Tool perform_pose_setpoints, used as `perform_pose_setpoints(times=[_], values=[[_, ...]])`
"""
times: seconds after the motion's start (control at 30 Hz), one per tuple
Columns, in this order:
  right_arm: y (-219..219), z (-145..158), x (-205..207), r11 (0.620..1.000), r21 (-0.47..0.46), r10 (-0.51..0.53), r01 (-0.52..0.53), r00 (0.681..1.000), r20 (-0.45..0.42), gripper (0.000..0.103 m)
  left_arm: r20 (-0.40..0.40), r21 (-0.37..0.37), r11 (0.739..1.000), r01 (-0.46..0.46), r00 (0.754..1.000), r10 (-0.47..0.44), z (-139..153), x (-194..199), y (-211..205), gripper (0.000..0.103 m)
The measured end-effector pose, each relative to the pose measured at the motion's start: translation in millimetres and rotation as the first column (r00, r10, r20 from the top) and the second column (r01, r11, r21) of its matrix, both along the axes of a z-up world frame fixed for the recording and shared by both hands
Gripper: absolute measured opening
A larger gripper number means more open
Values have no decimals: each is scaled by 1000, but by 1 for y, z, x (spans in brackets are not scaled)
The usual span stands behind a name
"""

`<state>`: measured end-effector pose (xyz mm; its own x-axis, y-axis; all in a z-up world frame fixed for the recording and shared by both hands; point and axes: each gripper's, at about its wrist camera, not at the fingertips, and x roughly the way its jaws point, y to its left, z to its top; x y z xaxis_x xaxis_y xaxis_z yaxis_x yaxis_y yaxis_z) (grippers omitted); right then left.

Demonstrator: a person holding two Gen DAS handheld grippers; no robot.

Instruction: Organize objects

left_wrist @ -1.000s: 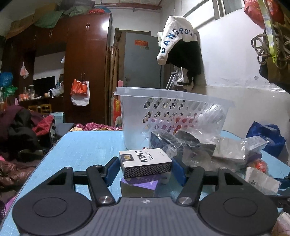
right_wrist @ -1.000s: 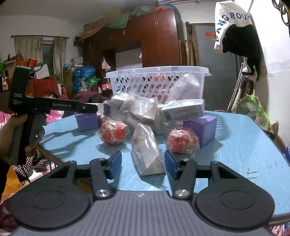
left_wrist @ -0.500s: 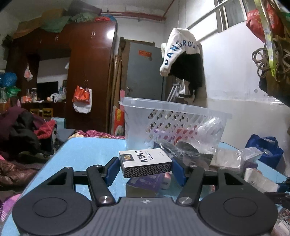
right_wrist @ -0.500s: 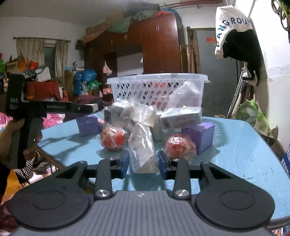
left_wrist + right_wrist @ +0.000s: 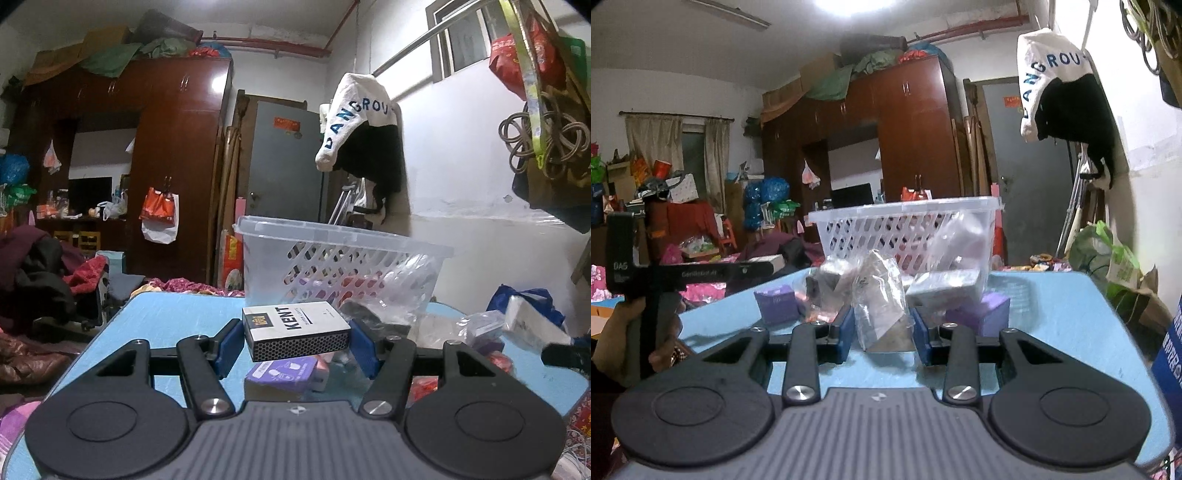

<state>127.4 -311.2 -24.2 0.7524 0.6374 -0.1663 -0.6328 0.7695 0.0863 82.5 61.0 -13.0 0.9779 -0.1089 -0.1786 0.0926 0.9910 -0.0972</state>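
Both your tongs are loaded: left tongs (image 5: 295, 341) clench the Kent box (image 5: 293, 328), right tongs (image 5: 882, 332) the plastic packet (image 5: 879, 306); next, carry both over the white basket (image 5: 905, 221) rim.

Bare blue table (image 5: 173, 314) is lying open on the left side up to the white basket (image 5: 332, 258), whose open top is standing clear above. Straight ahead of the right gripper, bagged packets (image 5: 879, 295), purple boxes (image 5: 979, 314) and a grey box (image 5: 945, 284) are crowding the way to the basket. Table (image 5: 1071, 314) on the right is sitting bare.
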Motion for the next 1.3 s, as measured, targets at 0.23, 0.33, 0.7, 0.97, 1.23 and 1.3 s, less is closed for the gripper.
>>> perform_pose_setpoints(times=[0.23, 0.33, 0.7, 0.97, 1.23, 1.3], values=[[5, 44, 26, 1000, 1, -17, 17, 997, 72, 38, 46, 10, 999, 46, 998, -46, 39, 11, -4, 65], [26, 72, 59, 1000, -29, 2, 1, 996, 92, 38, 58, 12, 998, 58, 997, -59, 75, 38, -8, 65], [111, 110, 188, 973, -227, -40, 40, 999, 5, 41, -124, 7, 999, 35, 992, -34, 111, 178, -24, 74], [80, 92, 141, 958, -267, -94, 108, 993, 68, 103, -104, -58, 995, 86, 990, -92, 87, 137, -7, 80], [24, 32, 69, 969, -191, -154, 156, 988, 23, 103, 10, -52, 998, 27, 1000, -26, 23, 6, 8, 90], [26, 23, 61, 979, -166, -117, 116, 993, 6, 103, -13, -68, 997, 21, 1000, -22, 6, -1, 10, 90]])
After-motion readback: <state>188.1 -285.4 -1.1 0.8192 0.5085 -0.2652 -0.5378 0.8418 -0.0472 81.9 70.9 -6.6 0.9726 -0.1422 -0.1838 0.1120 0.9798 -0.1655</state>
